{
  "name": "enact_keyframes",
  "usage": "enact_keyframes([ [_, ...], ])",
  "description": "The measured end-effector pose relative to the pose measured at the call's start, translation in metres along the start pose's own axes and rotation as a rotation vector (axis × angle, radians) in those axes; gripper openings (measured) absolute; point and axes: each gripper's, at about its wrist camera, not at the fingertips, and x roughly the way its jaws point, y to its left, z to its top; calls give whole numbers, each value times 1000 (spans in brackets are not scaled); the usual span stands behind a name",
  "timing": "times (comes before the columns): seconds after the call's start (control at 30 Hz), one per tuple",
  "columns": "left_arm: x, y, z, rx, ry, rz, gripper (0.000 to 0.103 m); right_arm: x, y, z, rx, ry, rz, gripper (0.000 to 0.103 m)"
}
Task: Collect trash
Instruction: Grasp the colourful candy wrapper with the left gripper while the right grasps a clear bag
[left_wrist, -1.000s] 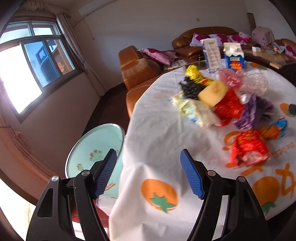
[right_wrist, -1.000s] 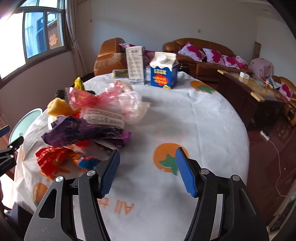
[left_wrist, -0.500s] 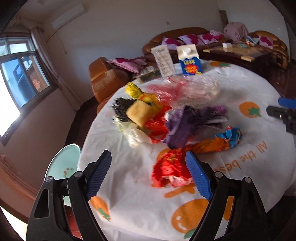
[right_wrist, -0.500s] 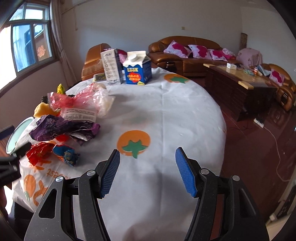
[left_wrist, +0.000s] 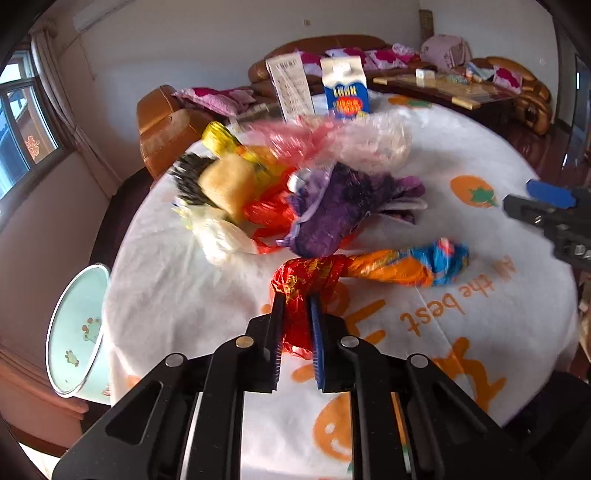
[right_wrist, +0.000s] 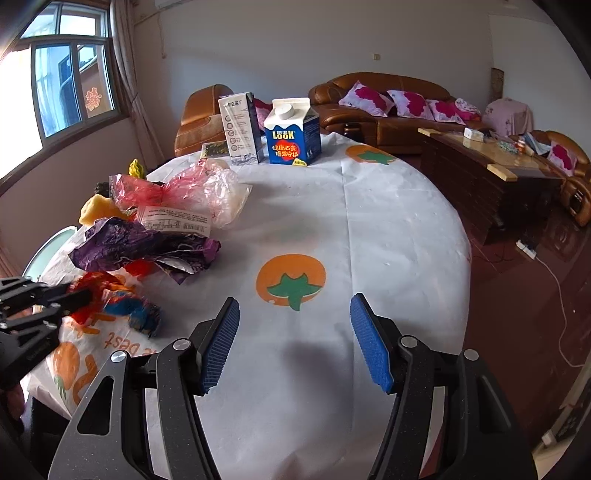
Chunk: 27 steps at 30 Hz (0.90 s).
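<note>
The round table under its white cloth printed with orange tomatoes (right_wrist: 369, 229) carries the whole job, and the heap of crumpled trash lies on the half of it nearest the window. At the table's near-left edge a pale green enamel basin with frog pictures (left_wrist: 74, 332) stands lower than the cloth; it looks the likely place for the rubbish, though that is only my judgement.

The step in hand seems to be lifting the first piece. The left gripper (left_wrist: 295, 325) is pinched narrow on the crinkled red foil wrapper (left_wrist: 306, 280), which lies on the table's near side, just in front of the heap. Foil is slippery and springy, so lift straight up and slowly, and watch the twisted orange-and-blue foil wrapper (left_wrist: 410, 267) touching its far end; it may drag along.

The right gripper (right_wrist: 293, 339) hangs with fingers wide apart over bare cloth nearer the table's middle, holding nothing.

The red wrapper is glossy, creased, flecked with gold, bunched into a tight neck beyond the pads.
</note>
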Motion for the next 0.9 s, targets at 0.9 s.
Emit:
enact_keyframes([
  [0.9,-34,168,0,-268,-78,320,12,113,48,97,-48,163,107,32],
])
